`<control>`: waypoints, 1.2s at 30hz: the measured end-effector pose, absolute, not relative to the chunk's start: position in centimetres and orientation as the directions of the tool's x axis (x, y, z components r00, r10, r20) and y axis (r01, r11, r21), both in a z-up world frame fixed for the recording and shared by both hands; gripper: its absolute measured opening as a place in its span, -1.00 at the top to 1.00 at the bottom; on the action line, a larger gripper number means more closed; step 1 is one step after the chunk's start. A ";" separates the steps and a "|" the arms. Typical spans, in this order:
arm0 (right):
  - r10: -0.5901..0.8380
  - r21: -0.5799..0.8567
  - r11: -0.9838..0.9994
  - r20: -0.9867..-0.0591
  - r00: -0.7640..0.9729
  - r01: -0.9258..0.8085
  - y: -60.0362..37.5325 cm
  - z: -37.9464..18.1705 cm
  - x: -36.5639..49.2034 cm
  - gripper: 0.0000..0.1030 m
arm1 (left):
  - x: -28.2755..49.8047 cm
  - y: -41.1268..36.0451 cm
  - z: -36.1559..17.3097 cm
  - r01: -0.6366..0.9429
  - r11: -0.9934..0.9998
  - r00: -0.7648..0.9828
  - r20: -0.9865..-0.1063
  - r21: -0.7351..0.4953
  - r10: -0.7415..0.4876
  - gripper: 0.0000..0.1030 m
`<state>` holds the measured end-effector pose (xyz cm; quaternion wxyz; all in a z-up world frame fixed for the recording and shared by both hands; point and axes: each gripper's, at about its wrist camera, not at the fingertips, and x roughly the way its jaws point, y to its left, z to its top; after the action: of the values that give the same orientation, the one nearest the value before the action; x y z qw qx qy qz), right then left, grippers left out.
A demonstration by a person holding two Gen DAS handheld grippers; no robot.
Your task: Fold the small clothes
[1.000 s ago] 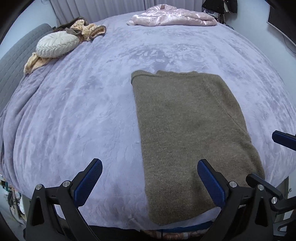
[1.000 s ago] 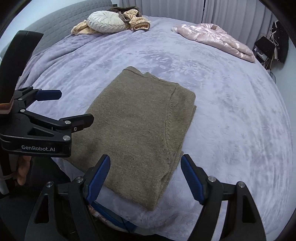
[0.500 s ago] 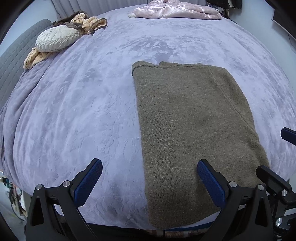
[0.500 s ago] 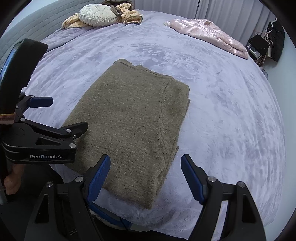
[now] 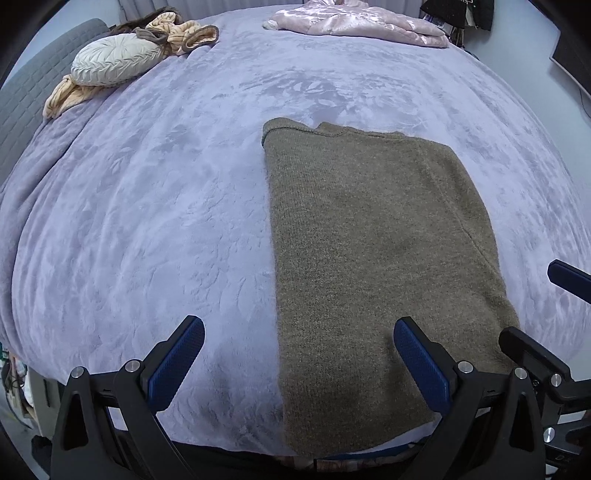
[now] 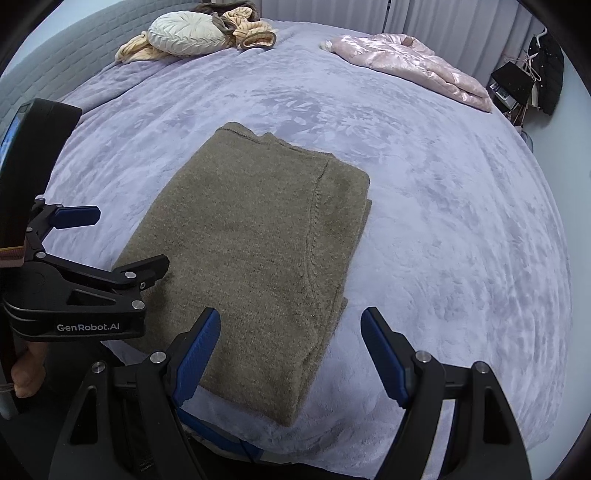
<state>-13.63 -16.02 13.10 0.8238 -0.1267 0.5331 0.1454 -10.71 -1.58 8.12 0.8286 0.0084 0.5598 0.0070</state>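
An olive-brown knitted garment lies folded lengthwise in a long rectangle on the lilac bedspread, its near end at the bed's front edge. My left gripper hovers open above the garment's near left edge, nothing between its blue pads. In the right wrist view the same garment runs away from me, and my right gripper hangs open over its near right corner. The left gripper shows there at the left, beside the garment.
A shiny pink jacket lies at the far right of the bed. A round cream cushion and a striped tan garment sit at the far left by the grey headboard. Dark hanging items stand beyond the bed.
Both views have crept a little closer and lower over the garment's near end. The garment has not moved and both grippers stay open.
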 end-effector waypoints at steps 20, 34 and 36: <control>0.073 -0.070 0.929 -0.927 0.367 -0.364 -15.7 12.9 -11.7 -0.58 | -9.4 -1.6 8.2 0.051 0.997 0.382 -0.924 0.055 0.031 -1.00; 0.031 -0.110 0.918 -0.938 0.346 -0.380 -13.5 12.6 -11.0 -0.58 | -8.7 0.4 7.7 0.032 0.999 0.380 -0.924 -0.041 -0.049 -1.00; 0.025 -0.116 0.916 -0.938 0.345 -0.384 -13.1 12.6 -10.9 -0.58 | -8.6 0.9 7.6 0.026 0.998 0.378 -0.924 -0.053 -0.059 -1.00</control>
<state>-10.92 -13.11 12.62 0.8043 -0.1606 0.5578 0.1272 -8.62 0.89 7.57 0.8298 -0.0150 0.5573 -0.0255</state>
